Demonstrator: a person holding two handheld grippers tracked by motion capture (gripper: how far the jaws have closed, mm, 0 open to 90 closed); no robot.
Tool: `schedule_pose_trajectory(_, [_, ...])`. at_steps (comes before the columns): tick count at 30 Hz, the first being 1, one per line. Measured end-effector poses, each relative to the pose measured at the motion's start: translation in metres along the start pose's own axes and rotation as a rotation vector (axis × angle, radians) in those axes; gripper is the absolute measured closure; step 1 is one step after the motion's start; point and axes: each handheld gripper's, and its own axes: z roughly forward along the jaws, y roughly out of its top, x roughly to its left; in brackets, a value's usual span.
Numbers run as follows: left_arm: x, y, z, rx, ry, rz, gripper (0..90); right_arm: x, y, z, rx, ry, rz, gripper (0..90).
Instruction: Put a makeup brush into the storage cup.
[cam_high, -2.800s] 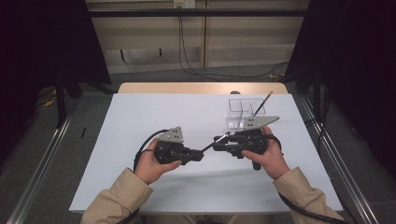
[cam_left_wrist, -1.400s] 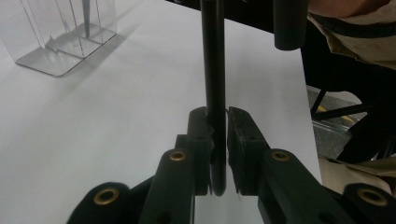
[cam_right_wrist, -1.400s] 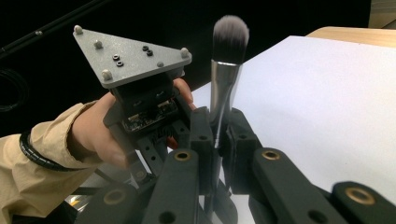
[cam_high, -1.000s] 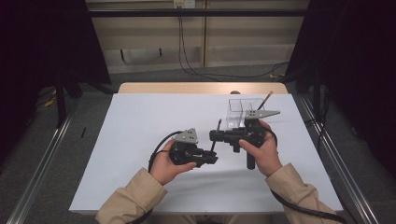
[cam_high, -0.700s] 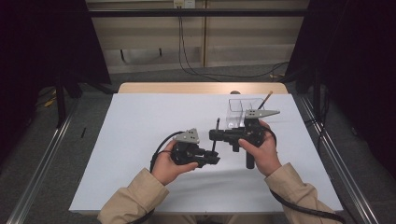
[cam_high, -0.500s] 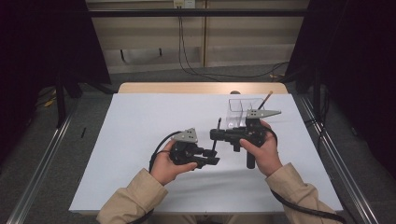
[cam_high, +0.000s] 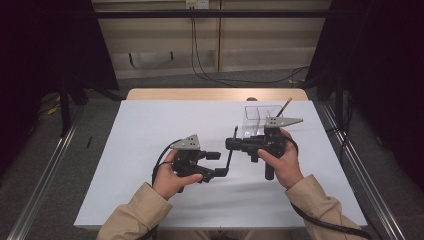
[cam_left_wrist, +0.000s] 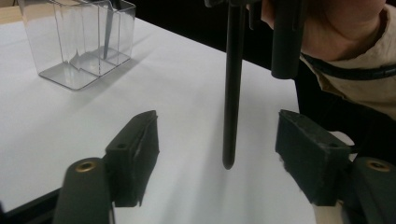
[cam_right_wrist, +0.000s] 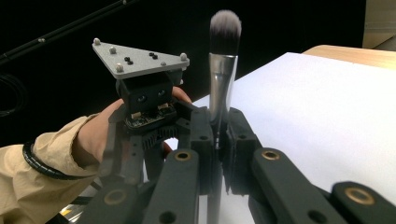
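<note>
Makeup brush (cam_right_wrist: 223, 70) — clamped upright in right gripper (cam_high: 235, 144), bristles up, handle tip between left gripper (cam_left_wrist: 219, 154) pads, untouched; those jaws just opened. Handover judged done. Clear organizer (cam_high: 261, 118) beyond — one brush already stowed; insertion outstanding.

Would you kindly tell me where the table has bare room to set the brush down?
The white table is bare along its left half, from the far edge to the near edge, and along the near edge between the sleeves. It is crowded mid-right: the left gripper, the right gripper holding the brush, and the clear organizer behind.
</note>
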Motion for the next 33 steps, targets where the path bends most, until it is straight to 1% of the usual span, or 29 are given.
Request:
schedule_pose_trajectory(4, [0.000,0.000,-0.006,-0.014,0.005,0.013,19.0,0.001,0.000,0.000,0.000,-0.002,-0.005,84.2])
schedule_pose_trajectory(6, [0.001,0.000,-0.009,-0.015,0.016,0.004,15.3,0.001,0.000,-0.001,0.002,-0.002,-0.009,84.1])
schedule_pose_trajectory(7, [0.001,0.000,-0.010,-0.015,0.019,0.007,13.0,0.001,0.000,-0.001,0.003,-0.004,-0.011,84.2])
schedule_pose_trajectory(8, [0.002,0.000,-0.012,-0.015,0.025,0.014,11.8,0.001,0.000,-0.002,0.003,-0.005,-0.012,84.2])
schedule_pose_trajectory(12, [0.004,-0.001,-0.018,-0.019,0.055,0.004,6.4,0.001,0.000,-0.003,0.001,-0.008,-0.023,84.2])
schedule_pose_trajectory(13, [0.004,-0.001,-0.019,-0.022,0.056,0.010,5.5,0.001,0.000,-0.004,0.001,-0.009,-0.025,84.2])
schedule_pose_trajectory(15, [0.005,-0.002,-0.022,-0.023,0.059,0.011,3.6,0.001,0.000,-0.004,0.000,-0.011,-0.027,84.2])
schedule_pose_trajectory(17, [0.005,-0.003,-0.025,-0.025,0.053,0.017,2.9,0.001,-0.001,-0.005,0.001,-0.014,-0.028,84.1])
schedule_pose_trajectory(21, [0.006,-0.004,-0.031,-0.029,0.078,0.027,2.7,0.000,-0.001,-0.007,-0.002,-0.018,-0.031,84.2])
schedule_pose_trajectory(23, [0.007,-0.004,-0.034,-0.023,0.081,0.041,2.7,0.000,-0.001,-0.008,-0.003,-0.020,-0.034,84.1])
schedule_pose_trajectory(25, [0.007,-0.005,-0.036,-0.019,0.080,0.031,2.5,0.000,-0.001,-0.009,-0.005,-0.022,-0.035,84.1])
schedule_pose_trajectory(27, [0.008,-0.006,-0.039,-0.017,0.093,0.037,2.3,0.000,-0.001,-0.011,-0.004,-0.023,-0.038,84.2])
schedule_pose_trajectory(29, [0.008,-0.007,-0.041,-0.007,0.089,0.041,2.3,0.000,-0.001,-0.012,-0.006,-0.026,-0.041,84.1])
schedule_pose_trajectory(31, [0.008,-0.008,-0.043,0.003,0.096,0.052,2.3,0.000,-0.001,-0.012,-0.006,-0.027,-0.043,84.1])
schedule_pose_trajectory(33, [0.008,-0.009,-0.045,0.000,0.101,0.044,2.2,0.000,-0.001,-0.013,-0.006,-0.025,-0.045,84.2])
